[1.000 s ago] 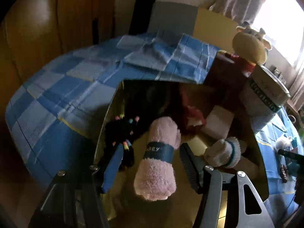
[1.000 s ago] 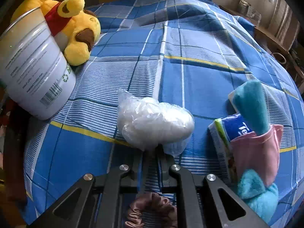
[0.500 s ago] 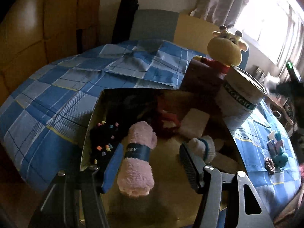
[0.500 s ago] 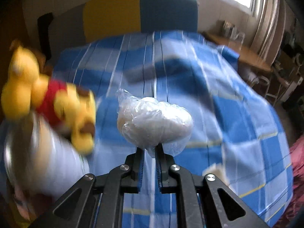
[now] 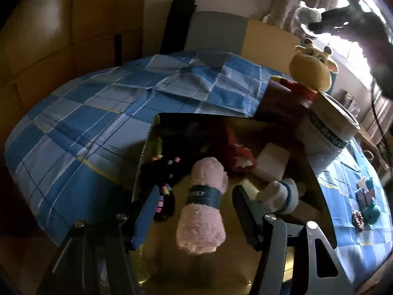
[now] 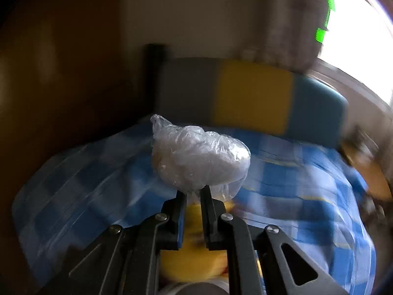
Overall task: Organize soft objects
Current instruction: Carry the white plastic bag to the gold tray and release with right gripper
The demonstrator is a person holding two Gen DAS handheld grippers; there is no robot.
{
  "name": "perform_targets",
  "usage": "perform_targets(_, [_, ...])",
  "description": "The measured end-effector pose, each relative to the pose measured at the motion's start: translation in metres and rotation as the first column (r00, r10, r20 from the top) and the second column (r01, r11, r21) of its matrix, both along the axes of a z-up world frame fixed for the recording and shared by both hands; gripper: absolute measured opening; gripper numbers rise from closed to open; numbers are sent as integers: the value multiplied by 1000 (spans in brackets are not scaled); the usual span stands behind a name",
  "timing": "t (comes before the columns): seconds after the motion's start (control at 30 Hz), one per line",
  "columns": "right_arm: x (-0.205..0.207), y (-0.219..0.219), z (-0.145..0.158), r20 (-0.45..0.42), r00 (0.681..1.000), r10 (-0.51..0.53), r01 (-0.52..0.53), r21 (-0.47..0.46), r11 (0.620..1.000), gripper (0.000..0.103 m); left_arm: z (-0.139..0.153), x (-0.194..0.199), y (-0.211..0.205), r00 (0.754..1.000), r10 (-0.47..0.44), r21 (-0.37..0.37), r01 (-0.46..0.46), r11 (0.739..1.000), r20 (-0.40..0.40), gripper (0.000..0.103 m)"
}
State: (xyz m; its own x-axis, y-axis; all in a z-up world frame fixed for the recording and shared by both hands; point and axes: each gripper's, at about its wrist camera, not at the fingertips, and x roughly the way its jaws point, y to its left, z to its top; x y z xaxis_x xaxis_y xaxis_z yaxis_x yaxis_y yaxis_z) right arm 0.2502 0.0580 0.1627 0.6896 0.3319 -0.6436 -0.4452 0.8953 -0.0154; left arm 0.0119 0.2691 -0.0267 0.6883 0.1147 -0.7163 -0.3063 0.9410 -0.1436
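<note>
My left gripper (image 5: 194, 211) is open and empty, hovering over an open cardboard box (image 5: 145, 152) on the bed. In the box lie a rolled pink towel (image 5: 203, 211) with a blue band, a black item with coloured beads (image 5: 164, 179), a white and blue sock (image 5: 280, 194), a white block (image 5: 272, 162) and something red (image 5: 235, 147). My right gripper (image 6: 192, 194) is shut on a white bundle in clear plastic (image 6: 199, 159), held high above the bed. It shows in the left wrist view (image 5: 321, 22) at the top right, with the bundle (image 5: 307, 16).
A yellow plush toy (image 5: 309, 73) and a white canister (image 5: 329, 132) stand beside the box. A teal and pink pouch (image 5: 368, 196) and a scrunchie (image 5: 357, 221) lie on the blue checked bedcover (image 5: 86, 123). A wooden wardrobe (image 5: 61, 24) is at left.
My right gripper has lifted the plastic-wrapped bundle off the bed and swung it up and leftward, over the plush toy. My left gripper stayed open over the box, shifting only slightly.
</note>
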Motion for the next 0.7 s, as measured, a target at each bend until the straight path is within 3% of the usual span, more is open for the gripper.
perform_targets(0.17, [-62,50,-56,-103,973,207,-212,-47,976,10,1,-6,2,1000,30,17,-30,999,5,63])
perform_targets(0.33, [-119,65,-124,-260,909,325,-344,-31,938,10,5,-11,4,998,56,35,-57,998,14,63])
perform_targets(0.53, [-179,75,-177,-384,830,404,-434,10,901,10,6,-16,5,998,68,45,-69,997,17,63])
perform_targets(0.7, [-210,79,-199,-425,792,438,-472,28,881,10,7,-20,3,998,66,47,-67,997,20,63])
